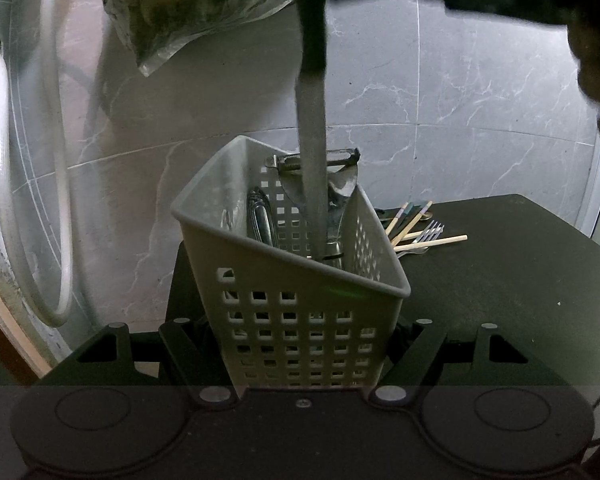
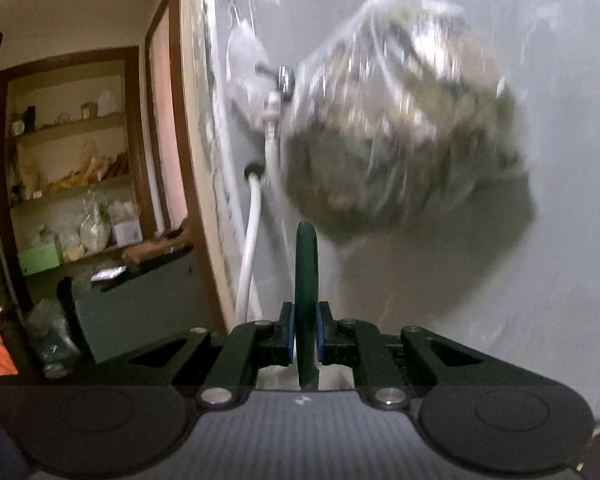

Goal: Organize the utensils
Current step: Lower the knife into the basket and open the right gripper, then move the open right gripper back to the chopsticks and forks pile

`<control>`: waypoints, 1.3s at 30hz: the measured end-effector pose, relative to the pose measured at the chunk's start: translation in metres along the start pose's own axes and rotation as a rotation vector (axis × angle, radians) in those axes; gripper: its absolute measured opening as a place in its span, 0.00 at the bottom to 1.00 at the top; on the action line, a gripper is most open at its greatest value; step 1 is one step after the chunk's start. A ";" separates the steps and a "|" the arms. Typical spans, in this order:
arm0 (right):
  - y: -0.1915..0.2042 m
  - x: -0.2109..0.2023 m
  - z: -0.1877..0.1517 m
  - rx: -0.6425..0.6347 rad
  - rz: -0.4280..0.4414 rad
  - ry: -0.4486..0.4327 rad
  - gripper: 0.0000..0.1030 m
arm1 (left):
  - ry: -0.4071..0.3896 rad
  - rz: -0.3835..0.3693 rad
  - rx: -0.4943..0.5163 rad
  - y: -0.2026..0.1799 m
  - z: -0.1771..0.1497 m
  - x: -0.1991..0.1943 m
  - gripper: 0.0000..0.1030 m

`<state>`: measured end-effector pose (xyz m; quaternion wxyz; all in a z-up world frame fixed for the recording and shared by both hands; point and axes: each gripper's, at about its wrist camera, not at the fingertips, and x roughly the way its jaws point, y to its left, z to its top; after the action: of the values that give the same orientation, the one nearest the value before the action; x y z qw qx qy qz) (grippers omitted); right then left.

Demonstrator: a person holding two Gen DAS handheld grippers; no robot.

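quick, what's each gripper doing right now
Left gripper: closed on the grey basket.
Right gripper: closed on a dark green handle.

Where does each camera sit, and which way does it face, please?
Left wrist: behind the left fingers, looking down at the basket they grip on the black table; knife blade dips in from above.
Right wrist: behind the right fingers clamping the knife handle, facing the wall and a doorway.
Shared: knife, hanging bag, white hose.
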<state>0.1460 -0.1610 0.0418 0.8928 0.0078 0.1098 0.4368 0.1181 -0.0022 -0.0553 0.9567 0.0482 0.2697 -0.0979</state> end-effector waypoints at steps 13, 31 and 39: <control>-0.008 0.015 -0.039 0.043 -0.049 0.187 0.22 | 0.001 -0.002 0.004 -0.001 0.001 0.002 0.74; -0.066 -0.038 -0.043 0.311 -0.317 0.094 1.00 | 0.005 0.001 0.005 -0.001 0.000 0.001 0.74; -0.094 -0.037 -0.067 0.433 -0.469 0.176 1.00 | 0.020 0.028 -0.012 0.001 -0.002 -0.006 0.74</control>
<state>0.1830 -0.2535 -0.0271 0.9338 0.1341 0.2754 0.1848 0.1120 0.0003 -0.0539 0.9556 0.0472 0.2790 -0.0824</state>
